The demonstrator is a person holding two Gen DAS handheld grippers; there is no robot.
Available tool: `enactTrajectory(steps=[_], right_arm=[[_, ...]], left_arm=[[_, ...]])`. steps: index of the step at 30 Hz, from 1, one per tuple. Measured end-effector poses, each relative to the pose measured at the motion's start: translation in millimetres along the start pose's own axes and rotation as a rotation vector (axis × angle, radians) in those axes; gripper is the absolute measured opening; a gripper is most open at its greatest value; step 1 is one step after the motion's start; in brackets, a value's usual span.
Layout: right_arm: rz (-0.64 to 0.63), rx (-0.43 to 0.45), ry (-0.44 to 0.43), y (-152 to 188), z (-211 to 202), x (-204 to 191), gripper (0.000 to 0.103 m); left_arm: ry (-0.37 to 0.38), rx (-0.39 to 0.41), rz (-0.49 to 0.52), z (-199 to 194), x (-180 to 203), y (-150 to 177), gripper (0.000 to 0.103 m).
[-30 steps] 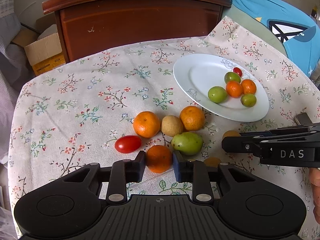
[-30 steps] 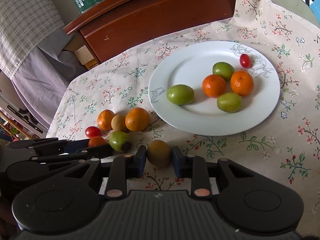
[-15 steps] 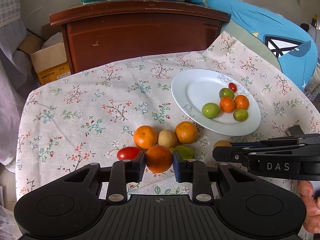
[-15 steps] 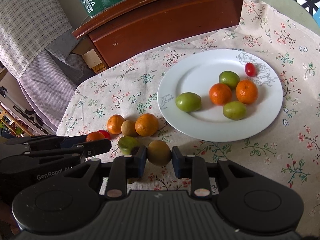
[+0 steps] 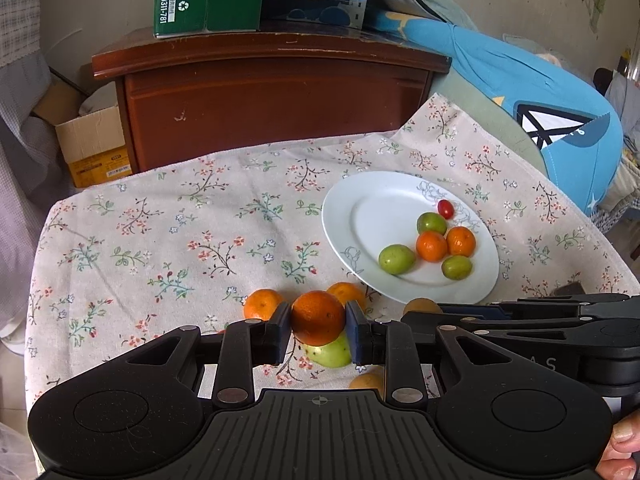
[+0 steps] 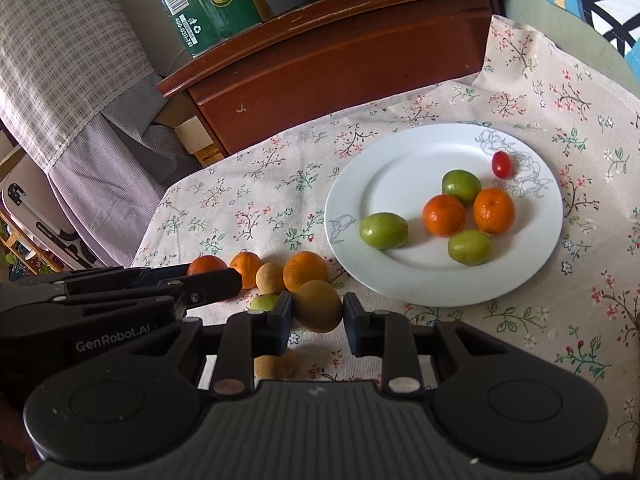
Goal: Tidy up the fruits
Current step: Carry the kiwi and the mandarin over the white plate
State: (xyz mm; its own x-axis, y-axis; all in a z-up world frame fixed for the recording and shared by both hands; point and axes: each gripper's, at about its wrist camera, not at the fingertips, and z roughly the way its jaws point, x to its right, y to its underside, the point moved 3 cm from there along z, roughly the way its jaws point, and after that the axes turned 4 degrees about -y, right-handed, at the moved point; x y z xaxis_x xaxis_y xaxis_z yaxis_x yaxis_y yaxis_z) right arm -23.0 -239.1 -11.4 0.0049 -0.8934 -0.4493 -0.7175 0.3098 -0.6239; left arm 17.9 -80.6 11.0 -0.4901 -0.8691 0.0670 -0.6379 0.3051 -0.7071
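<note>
Left tool grips a mandarin; right tool clamps a brown longan-like fruit, both lifted off the bench. The plate lies ahead-right; approach one at a time, release low.

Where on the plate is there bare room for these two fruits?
The plate's left half, between its rim and the nearest green fruit, is bare. Its right half is crowded: oranges, green fruits, and a tomato.
</note>
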Motion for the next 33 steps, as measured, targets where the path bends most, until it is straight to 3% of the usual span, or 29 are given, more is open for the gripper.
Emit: enactTrajectory(steps=[7, 17, 24, 33], right_arm=[[0.013, 0.038, -0.008, -13, -10, 2, 0.027], [-0.007, 0.097, 0.054, -42, -20, 16, 0.028], [0.095, 0.128, 0.036, -58, -24, 40, 0.028], [0.091, 0.155, 0.06, -76, -13, 57, 0.028]], left_arm=[[0.015, 0.026, -0.002, -5, 5, -12, 0.026], [0.036, 0.044, 0.01, 1, 14, -37, 0.026], [0.041, 0.045, 0.007, 14, 15, -52, 0.026], [0.054, 0.033, 0.008, 36, 19, -63, 0.026]])
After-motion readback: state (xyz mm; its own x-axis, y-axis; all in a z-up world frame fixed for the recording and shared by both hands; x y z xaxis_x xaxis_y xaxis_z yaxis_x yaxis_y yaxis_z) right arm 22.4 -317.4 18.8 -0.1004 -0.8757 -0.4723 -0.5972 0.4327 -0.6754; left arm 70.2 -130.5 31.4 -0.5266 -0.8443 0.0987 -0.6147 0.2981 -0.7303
